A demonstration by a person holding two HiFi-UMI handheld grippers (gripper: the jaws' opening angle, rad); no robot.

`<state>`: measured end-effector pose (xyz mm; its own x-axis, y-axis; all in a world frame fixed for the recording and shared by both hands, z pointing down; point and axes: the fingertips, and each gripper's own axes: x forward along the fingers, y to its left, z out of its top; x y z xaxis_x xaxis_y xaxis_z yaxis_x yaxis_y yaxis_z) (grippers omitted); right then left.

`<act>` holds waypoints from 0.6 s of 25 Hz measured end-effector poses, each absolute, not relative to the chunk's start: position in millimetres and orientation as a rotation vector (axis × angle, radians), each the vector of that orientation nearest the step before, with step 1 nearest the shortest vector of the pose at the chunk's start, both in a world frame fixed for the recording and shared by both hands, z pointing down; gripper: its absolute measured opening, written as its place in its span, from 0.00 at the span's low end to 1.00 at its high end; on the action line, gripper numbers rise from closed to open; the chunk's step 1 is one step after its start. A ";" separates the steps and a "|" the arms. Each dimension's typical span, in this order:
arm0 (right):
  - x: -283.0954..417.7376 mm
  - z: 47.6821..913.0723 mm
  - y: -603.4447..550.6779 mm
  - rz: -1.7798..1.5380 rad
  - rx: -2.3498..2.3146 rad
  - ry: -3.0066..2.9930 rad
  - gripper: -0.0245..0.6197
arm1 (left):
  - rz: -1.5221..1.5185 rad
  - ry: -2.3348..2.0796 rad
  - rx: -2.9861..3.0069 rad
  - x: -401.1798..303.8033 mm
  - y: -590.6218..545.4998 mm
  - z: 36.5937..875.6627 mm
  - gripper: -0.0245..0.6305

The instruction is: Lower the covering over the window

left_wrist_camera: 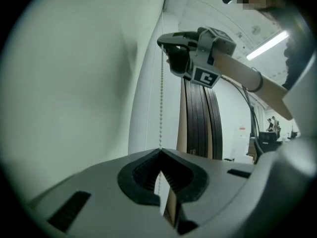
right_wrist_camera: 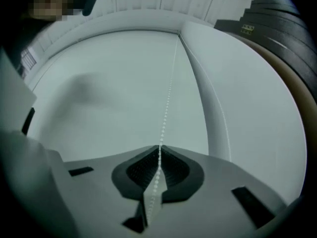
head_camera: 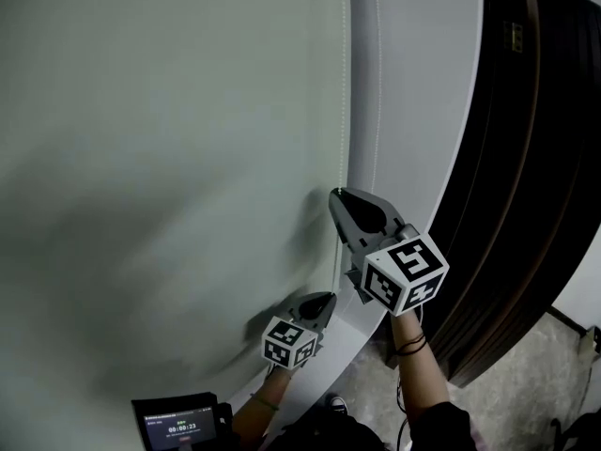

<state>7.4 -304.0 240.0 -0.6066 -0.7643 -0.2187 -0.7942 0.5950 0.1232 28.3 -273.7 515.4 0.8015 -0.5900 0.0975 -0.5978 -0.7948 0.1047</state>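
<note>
At the right-hand edge of the roller blind (head_camera: 169, 158), hard against the white frame (head_camera: 413, 111): pinching the bead chain (right_wrist_camera: 167, 103) in two places. Holding high with the right gripper (right_wrist_camera: 159, 148), fingers (right_wrist_camera: 89, 192) drawn narrow and nipped onto the beads at the tips. Holding lower with the left gripper (left_wrist_camera: 159, 151), fingers pressed together on the chain below. Looks like a hand-over-hand haul, with the fabric already across everything in sight and its bottom edge out of frame.

To do it well: pull straight down along the chain's own line, not out from the wall. Keep one grip closed before freeing the other, or risk the chain slipping back. Catch between beads, not on a bead's crown. Go steadily, with no jerks on so thin a strand.

Now the stuff itself. Small pale beads, round, evenly strung, hanging plumb. Matte grey-green fabric, flat and uncreased. Smooth painted frame, softly rounded. Dark ridged pads (right_wrist_camera: 136, 171) inside each gripper, made for biting thin cord. Off to the right, dark ribbed panels (head_camera: 526, 158), stacked edge to edge.
</note>
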 end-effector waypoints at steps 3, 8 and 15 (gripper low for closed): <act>8.9 281.9 -307.6 0.186 -1.328 2.697 0.07 | 0.228 -0.904 2.779 25.4 -268.7 556.5 0.04; 16.8 391.3 -299.8 -0.116 -1.384 2.737 0.06 | 0.605 -0.792 2.594 13.2 -227.1 654.0 0.04; 12.6 559.5 -276.4 -0.448 -1.544 2.916 0.06 | 0.644 -0.776 2.425 -4.0 -184.4 714.5 0.04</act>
<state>12.6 -276.4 559.5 -0.5562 -0.7799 0.2871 -0.8301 0.5379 -0.1470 -4.0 -184.4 714.5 0.7243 -0.3889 0.5693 -0.6310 -0.7068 0.3200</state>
